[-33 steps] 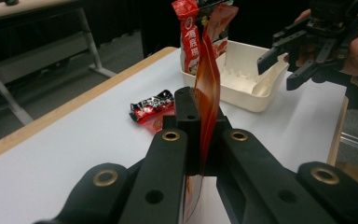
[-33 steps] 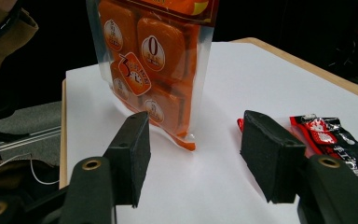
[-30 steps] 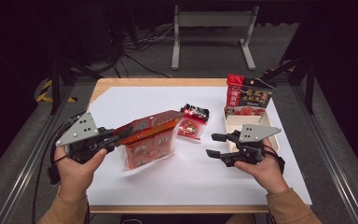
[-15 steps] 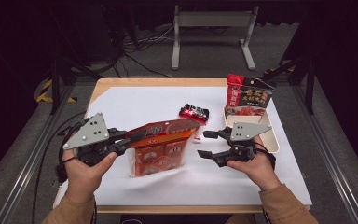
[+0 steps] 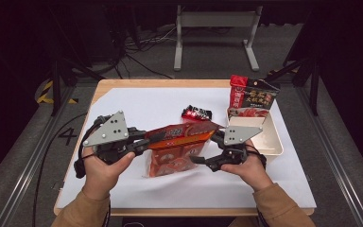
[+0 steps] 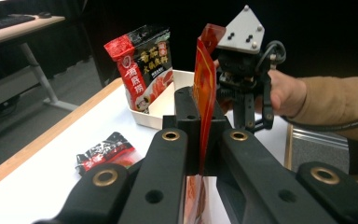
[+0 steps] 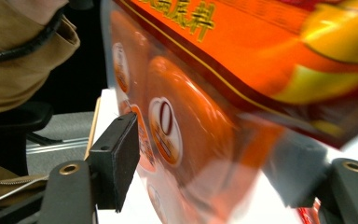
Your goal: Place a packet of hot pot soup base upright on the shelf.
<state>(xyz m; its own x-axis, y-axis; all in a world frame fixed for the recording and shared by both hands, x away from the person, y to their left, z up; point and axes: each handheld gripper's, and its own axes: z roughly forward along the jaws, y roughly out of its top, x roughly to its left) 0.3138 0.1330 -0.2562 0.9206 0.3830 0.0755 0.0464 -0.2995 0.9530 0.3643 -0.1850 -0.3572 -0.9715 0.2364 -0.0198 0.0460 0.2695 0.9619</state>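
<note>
I have the orange sauce pouch [image 5: 182, 142] lifted off the bench [image 5: 137, 101], hanging between my two claws. The left claw [image 5: 144, 142] is clamped on its top seam at one end. The right claw [image 5: 208, 149] has just been widening; its jaws now stand on either side of the far end, pads not visibly pressing. The pouch looks soft, floppy and slick, with its filled belly sagging below the seam. I judge the flat sealed edge the safest hold; squeezing the belly could let it slide.
</note>
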